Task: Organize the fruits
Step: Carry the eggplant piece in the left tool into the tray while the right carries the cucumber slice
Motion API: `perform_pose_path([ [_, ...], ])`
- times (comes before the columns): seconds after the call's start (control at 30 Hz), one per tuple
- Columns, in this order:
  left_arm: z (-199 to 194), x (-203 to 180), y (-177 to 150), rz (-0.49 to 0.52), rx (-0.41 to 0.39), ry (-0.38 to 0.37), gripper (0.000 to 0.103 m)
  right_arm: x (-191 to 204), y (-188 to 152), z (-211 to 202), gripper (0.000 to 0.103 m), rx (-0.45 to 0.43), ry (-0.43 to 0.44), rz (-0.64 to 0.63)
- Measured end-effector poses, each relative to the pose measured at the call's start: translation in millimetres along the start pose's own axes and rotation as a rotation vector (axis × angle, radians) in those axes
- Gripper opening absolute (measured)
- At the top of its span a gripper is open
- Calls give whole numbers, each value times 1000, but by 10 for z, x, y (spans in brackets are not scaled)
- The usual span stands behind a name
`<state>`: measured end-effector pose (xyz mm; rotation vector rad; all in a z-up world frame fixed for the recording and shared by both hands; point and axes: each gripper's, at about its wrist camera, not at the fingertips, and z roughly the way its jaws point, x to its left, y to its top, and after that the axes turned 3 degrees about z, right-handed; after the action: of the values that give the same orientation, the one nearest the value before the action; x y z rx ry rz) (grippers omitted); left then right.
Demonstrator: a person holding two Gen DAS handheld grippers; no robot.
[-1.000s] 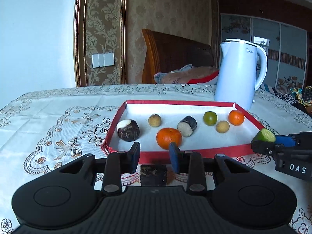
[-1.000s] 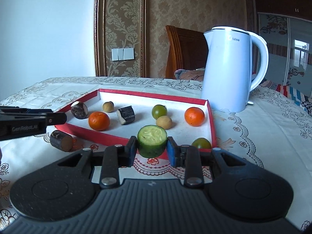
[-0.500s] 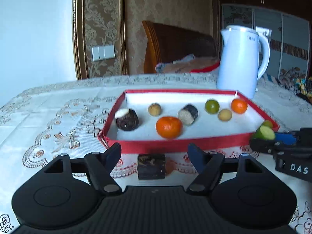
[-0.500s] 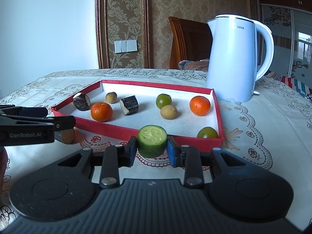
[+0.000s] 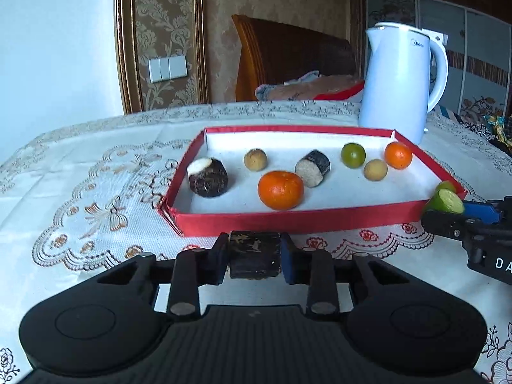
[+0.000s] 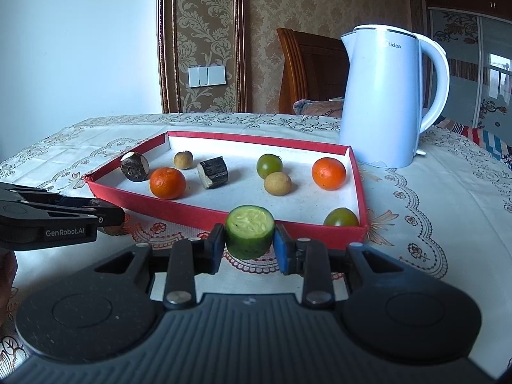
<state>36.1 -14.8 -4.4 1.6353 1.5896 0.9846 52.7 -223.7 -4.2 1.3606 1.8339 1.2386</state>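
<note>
1. Left wrist view: the left gripper (image 5: 255, 257) is closing, its pads against both sides of a dark stub (image 5: 255, 255) (a short cylinder with dark skin), just outside the tray's (image 5: 288, 219) near red wall, over the tablecloth (image 5: 96, 176)

2. Right wrist view: the right gripper (image 6: 249, 245) pinches a cucumber piece (image 6: 249, 231), cut face up, in front of the tray's near wall

3. Inside the tray lie two oranges (image 6: 167, 183), two tan round fruits (image 6: 277, 183), two dark-skinned cut pieces (image 6: 212, 172) and a green fruit (image 6: 269, 166); another green fruit (image 6: 340, 217) sits in the near right corner

4. A white kettle (image 6: 384, 102) stands on the cloth just beyond the tray's far right corner

5. At the left edge of the right wrist view, part of a hand (image 6: 6, 275) shows below the left gripper
</note>
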Motion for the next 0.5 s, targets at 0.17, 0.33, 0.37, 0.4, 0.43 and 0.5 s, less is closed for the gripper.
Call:
perform_pose_path([
  [0.17, -146, 29, 97, -23, -85, 9, 32, -7, 51, -57, 30, -43, -11, 1],
  [0.33, -51, 64, 285, -40, -106, 49, 32, 9, 227, 65, 30, -49, -40, -9],
  [0.37, 9, 90, 318, -52, -94, 53, 32, 8, 260, 116, 30, -42, -42, -8],
  [0.4, 70, 108, 344, -56, -78, 50, 32, 8, 288, 172, 30, -33, -45, -7],
  [0.43, 143, 132, 365, -63, -56, 45, 32, 11, 311, 232, 30, -20, -48, -9],
  [0.5, 259, 185, 376, -95, -17, 33, 32, 16, 353, 371, 30, 13, -61, -8],
])
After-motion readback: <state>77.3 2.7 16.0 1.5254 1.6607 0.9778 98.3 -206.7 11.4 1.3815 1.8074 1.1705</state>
